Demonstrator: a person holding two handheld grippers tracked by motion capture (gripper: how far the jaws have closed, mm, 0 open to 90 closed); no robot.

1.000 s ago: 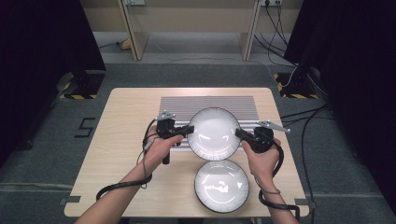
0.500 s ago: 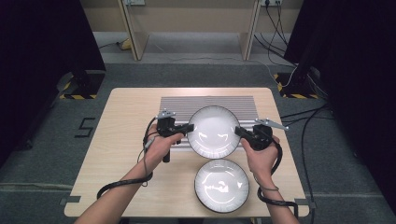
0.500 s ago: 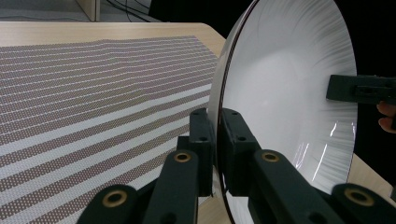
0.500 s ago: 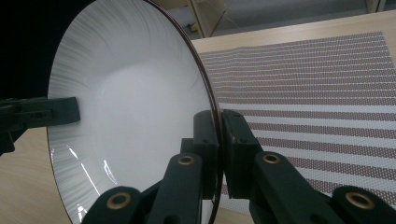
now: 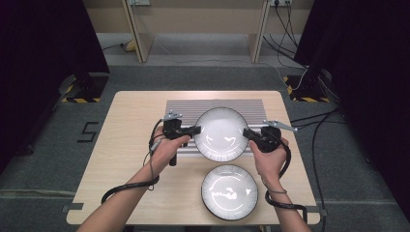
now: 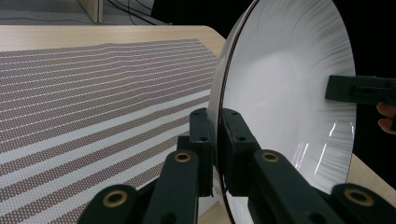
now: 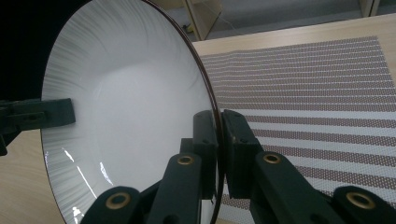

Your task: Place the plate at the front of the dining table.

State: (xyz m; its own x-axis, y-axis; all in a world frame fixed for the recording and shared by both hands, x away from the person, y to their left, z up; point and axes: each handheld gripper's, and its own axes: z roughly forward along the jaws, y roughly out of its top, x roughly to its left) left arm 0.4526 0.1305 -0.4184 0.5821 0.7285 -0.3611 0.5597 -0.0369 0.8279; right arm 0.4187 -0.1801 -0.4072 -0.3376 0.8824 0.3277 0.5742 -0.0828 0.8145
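Note:
A white plate with a dark rim [image 5: 221, 134] hangs above the striped placemat [image 5: 183, 107], held from both sides. My left gripper [image 5: 196, 130] is shut on its left rim, and my right gripper [image 5: 246, 133] is shut on its right rim. In the left gripper view the jaws pinch the plate's edge [image 6: 217, 140], with the other gripper's jaw [image 6: 359, 89] across the plate. In the right gripper view the jaws clamp the rim [image 7: 217, 135] over the placemat [image 7: 317, 93]. A second white plate [image 5: 229, 192] lies flat on the table near the front edge.
The wooden table [image 5: 130, 130] stands on grey floor. Cables trail from both grippers over the table's front [image 5: 125, 188]. Dark curtains and a wooden frame [image 5: 140, 34] stand behind the table.
Both hands and the held plate have shifted very slightly; the grips are unchanged.

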